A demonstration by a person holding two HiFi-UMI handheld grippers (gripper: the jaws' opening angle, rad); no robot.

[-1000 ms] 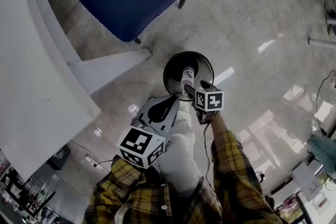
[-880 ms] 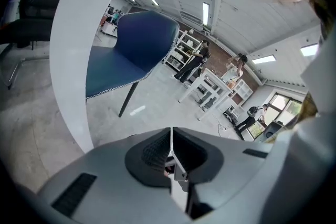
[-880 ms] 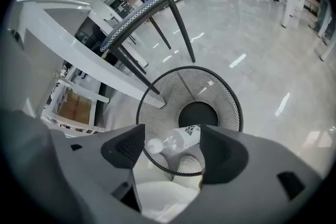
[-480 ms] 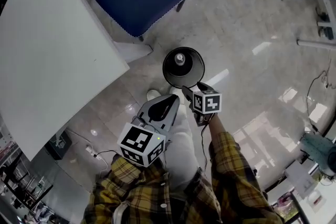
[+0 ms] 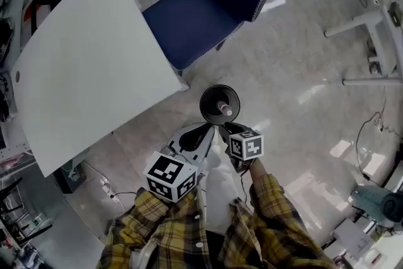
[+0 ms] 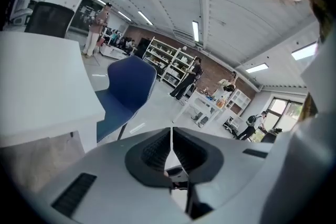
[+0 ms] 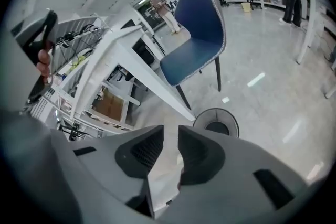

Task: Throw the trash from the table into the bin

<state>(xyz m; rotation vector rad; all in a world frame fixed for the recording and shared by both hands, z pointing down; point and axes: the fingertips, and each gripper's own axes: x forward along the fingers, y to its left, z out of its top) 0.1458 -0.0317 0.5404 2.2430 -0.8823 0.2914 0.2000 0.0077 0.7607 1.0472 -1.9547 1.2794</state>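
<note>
Right gripper point(image 7: 169, 136), empty jaws just closing, clear of bin point(image 5: 205, 99) rim; left gripper point(image 6: 171, 139) closed.

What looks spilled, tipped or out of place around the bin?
Nothing stands out. The bin stands upright on the floor by the corner of the table, with pale trash inside it and no litter around it.

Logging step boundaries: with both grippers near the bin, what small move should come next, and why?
Probably turn both toward the white table to check for more trash. A pale piece already lies in the bin; the left gripper is shut and empty; on the right gripper the jaws have just been closing, with nothing between them.
</note>
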